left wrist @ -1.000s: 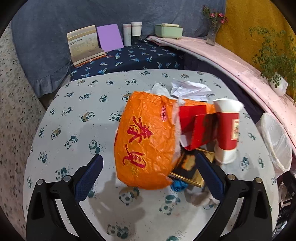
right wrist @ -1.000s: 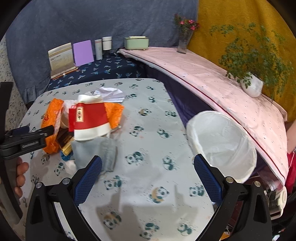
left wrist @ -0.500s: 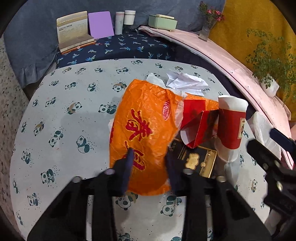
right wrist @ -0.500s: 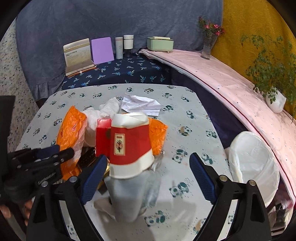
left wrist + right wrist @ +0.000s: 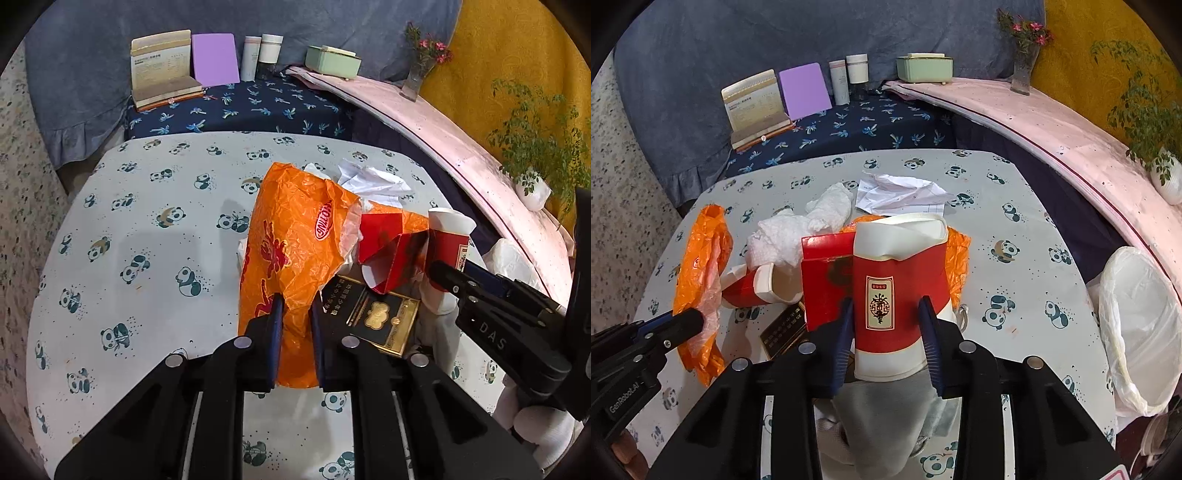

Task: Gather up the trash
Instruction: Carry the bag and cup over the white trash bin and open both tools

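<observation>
A pile of trash lies on the panda-print table [image 5: 147, 240]. My left gripper [image 5: 295, 332] is shut on the near end of an orange plastic bag [image 5: 295, 236], which also shows in the right wrist view [image 5: 698, 266]. My right gripper [image 5: 888, 332] is shut on an upright red and white paper cup [image 5: 897, 280] with a dented rim, seen from the left wrist too [image 5: 448, 236]. Around them lie a red carton [image 5: 825, 280], a black and gold box [image 5: 373, 317], a second tipped cup [image 5: 757, 286], white tissue [image 5: 812, 221] and crumpled paper [image 5: 897, 192].
A white-lined trash bin [image 5: 1137, 325] stands off the table's right edge. Behind the table a dark blue bench holds a book stand [image 5: 753, 107], a purple board, two bottles and a green box [image 5: 923, 68]. A pink ledge with a vase and a potted plant runs right.
My left gripper closed on the orange bag's near end. My right gripper moved in from the bin side to the red cup and closed on it.
</observation>
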Available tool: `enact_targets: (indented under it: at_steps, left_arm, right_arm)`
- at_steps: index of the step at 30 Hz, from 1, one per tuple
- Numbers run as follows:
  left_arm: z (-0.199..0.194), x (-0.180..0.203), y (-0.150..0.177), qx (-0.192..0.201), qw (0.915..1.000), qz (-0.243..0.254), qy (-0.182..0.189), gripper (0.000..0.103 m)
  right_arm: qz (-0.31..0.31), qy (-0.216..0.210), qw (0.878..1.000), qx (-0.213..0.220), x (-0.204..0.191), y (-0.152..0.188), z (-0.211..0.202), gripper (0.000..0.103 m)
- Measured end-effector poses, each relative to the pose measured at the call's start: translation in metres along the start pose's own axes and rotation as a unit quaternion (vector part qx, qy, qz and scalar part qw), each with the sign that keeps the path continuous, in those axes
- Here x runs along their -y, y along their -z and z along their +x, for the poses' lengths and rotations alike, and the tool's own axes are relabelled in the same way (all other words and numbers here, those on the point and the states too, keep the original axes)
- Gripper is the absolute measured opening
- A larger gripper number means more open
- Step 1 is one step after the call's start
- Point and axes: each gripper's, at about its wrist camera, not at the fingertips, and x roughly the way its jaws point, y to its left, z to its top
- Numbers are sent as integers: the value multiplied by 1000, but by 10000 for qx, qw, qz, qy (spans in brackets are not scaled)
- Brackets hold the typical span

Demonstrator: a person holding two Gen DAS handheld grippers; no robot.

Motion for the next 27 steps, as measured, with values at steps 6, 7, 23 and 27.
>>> enact_targets:
  at_steps: [6,7,23,27]
  left_arm:
    - [-13,17,-4,127,9999,104,54,14]
    - [-16,22,-5,157,9997,142,81,14]
    - [-29,151,-11,334,9902,1036,879,14]
    - [-24,198,-10,288,9831,1344,1213,14]
  right_arm:
    - [175,-67,9995,256,15,-4,-21,33]
    - [207,-66,9993,310,19,-6,-26,33]
    - [957,510,9893,972,125,4,-97,33]
    - [1201,786,9841,1043,162,15,-109,33]
